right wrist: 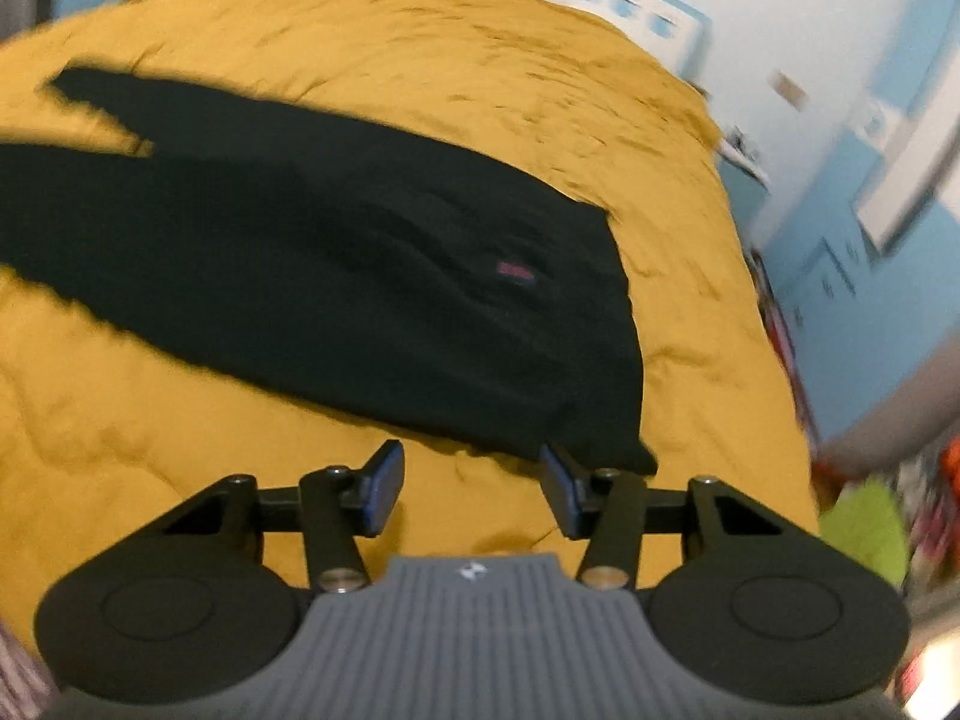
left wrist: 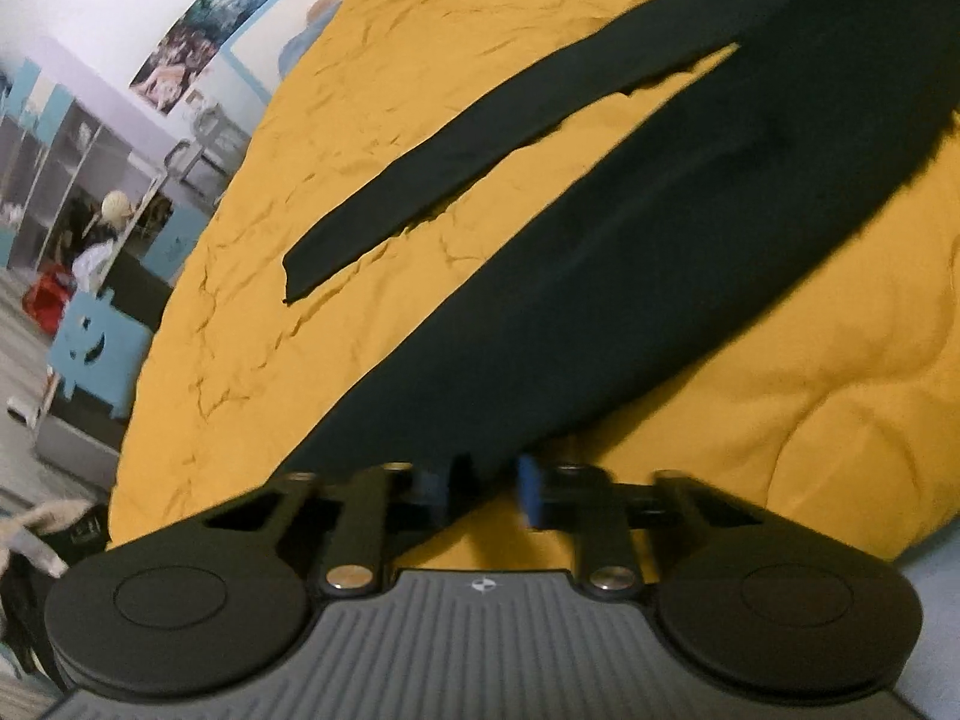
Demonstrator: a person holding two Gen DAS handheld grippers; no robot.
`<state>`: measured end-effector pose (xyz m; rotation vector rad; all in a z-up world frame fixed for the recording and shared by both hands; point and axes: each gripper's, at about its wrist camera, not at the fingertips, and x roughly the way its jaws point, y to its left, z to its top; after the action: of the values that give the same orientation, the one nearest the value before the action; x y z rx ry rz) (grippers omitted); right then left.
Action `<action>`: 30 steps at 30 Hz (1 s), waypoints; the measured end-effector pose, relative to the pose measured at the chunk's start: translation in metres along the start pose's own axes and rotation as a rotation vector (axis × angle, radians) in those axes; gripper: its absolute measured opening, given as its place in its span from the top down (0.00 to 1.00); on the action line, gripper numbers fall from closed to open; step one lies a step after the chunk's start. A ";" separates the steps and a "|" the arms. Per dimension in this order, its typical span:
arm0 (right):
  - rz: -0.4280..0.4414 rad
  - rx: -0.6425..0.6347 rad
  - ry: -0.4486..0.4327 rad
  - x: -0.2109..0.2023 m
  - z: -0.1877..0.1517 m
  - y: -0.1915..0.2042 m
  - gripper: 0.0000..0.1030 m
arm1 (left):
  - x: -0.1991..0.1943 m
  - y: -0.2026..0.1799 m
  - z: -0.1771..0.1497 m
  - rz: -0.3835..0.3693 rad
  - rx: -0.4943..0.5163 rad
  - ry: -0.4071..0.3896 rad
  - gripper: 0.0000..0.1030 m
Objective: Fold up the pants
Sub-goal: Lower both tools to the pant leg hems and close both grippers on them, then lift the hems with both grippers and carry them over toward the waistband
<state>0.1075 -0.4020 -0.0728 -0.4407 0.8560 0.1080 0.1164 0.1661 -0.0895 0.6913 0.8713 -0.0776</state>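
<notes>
A: Where are the pants?

B: The black pants lie flat on a yellow quilt that covers the bed. In the left wrist view the two legs spread apart like a V, with a strip of yellow showing between them. The thin far leg points to the left side of the room.

A: What is the left gripper doing?

B: The left gripper sits low at the end of the near, wide leg. Its fingers are close together, with only a small gap. The dark cloth comes right down to that gap. The picture is blurry there, so I cannot tell if the blue pads pinch the cloth yet.

A: And the right one?

B: The right gripper is by the top part of the pants, near the waist corner. Its fingers stand about half open. Only yellow quilt shows between them. The right finger touches or sits just beside the black corner. It holds nothing.

A: Anything on the pants?

B: A little red tag sits near the waist.

A: What is around the bed?

B: A blue box with a cut-out face stands on the floor, and pictures hang on the wall.
</notes>
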 end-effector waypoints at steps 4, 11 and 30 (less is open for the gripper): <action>0.001 -0.169 0.015 0.009 -0.005 -0.006 0.55 | -0.009 0.007 0.008 0.016 -0.116 -0.028 0.97; -0.046 -0.518 0.031 0.038 -0.014 -0.004 0.66 | -0.016 0.019 0.024 0.038 -0.242 -0.018 0.98; -0.102 -0.352 -0.147 0.048 0.101 -0.063 1.00 | 0.004 0.099 0.117 0.070 -0.574 0.005 0.99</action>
<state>0.2274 -0.4212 -0.0303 -0.7959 0.6690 0.1959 0.2310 0.1759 0.0113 0.1827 0.8204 0.2313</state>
